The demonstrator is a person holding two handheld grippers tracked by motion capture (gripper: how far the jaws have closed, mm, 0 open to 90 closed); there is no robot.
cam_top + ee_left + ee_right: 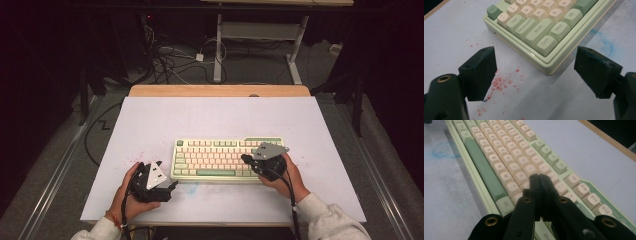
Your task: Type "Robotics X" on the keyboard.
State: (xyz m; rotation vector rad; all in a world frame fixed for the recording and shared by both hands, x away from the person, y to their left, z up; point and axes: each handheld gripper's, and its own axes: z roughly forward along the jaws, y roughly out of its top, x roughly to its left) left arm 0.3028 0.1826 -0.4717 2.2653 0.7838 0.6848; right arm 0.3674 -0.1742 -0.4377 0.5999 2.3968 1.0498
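A green and cream keyboard (pixel 227 159) lies on the white table top (pixel 215 120), a little in front of its middle. My left gripper (pixel 172 186) rests on the table just off the keyboard's front left corner (pixel 549 68), jaws wide open with nothing between them. My right gripper (pixel 246 158) hovers over the right part of the keyboard, pointing left. Its two black jaws are pressed together with nothing held, and the tip (pixel 539 177) hangs just above the cream keys (pixel 511 160).
Red crumbs (pixel 501 83) and a blue smear (pixel 606 45) stain the table top near the keyboard's left corner. The table's wooden back edge (pixel 220 90) borders a floor with cables (pixel 170 60) and a desk frame (pixel 260 35).
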